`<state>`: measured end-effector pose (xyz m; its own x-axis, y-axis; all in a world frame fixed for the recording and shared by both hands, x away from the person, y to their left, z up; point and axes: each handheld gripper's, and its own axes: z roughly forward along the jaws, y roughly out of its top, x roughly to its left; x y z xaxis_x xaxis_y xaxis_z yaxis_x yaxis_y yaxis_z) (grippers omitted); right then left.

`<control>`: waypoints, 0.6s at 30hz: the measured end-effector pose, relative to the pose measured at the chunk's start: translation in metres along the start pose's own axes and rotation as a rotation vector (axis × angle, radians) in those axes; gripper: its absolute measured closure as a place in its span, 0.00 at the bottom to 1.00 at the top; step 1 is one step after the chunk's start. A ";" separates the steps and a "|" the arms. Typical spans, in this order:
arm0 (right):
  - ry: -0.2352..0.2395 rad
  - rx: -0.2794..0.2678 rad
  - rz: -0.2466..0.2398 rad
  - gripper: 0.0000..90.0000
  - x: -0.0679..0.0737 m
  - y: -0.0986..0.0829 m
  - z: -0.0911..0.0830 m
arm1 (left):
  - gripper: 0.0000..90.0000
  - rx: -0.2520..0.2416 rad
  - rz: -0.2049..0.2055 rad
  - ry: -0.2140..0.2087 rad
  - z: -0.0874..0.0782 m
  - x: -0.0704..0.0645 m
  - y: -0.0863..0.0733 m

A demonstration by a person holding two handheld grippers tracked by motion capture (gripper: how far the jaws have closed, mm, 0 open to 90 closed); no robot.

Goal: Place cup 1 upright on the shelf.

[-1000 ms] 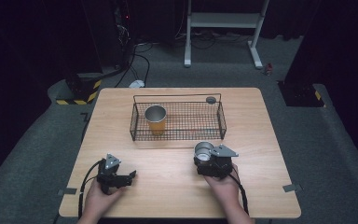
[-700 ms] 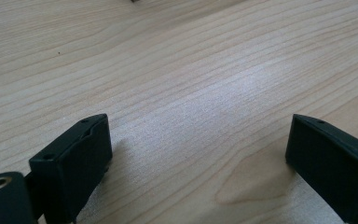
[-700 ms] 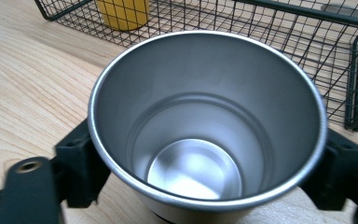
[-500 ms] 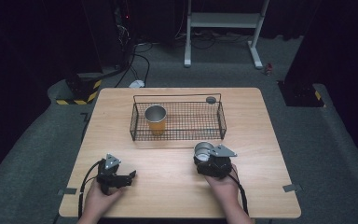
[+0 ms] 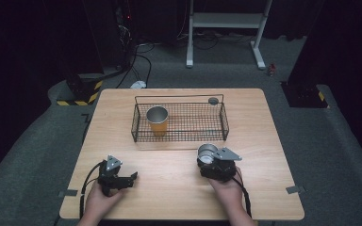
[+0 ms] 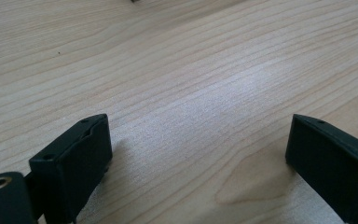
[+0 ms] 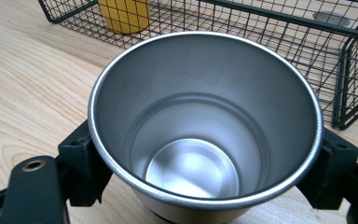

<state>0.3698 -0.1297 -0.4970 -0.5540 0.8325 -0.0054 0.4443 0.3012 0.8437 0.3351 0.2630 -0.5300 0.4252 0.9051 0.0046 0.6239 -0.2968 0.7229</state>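
Note:
A steel cup [image 7: 200, 140] stands upright on the wooden table [image 5: 169, 197], just in front of the wire basket [image 5: 224, 123]. My right gripper [image 7: 205, 161] is shut on it, with a black jaw pressed against each side. In the high view this gripper [image 5: 209, 156] and the steel cup [image 5: 206, 150] sit right of the table's centre. My left gripper [image 5: 131, 178] lies near the front left edge, pointing right. Its jaws stand wide apart in the left gripper view [image 6: 198, 154], with only bare wood between them.
Inside the black wire basket [image 7: 349, 74] stands a yellow cup [image 5: 157, 121] with a steel inside, at its left end, also seen as the yellow cup [image 7: 123, 13]. A small dark round disc [image 5: 213, 100] sits at the basket's far right corner. Hands hold both grippers.

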 end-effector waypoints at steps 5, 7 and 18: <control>-0.006 -0.007 0.003 0.20 -0.002 -0.002 -0.006 | 0.08 0.000 0.001 0.000 0.000 0.000 0.000; -0.009 -0.013 0.005 0.20 -0.002 -0.002 -0.009 | 0.08 0.000 0.000 0.000 0.000 0.000 0.000; -0.021 -0.045 0.019 0.20 -0.003 -0.002 -0.025 | 0.08 0.000 0.004 0.003 0.000 0.000 0.000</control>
<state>0.3534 -0.1446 -0.4858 -0.5307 0.8475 -0.0005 0.4219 0.2647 0.8671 0.3353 0.2633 -0.5299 0.4258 0.9048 0.0094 0.6225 -0.3005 0.7226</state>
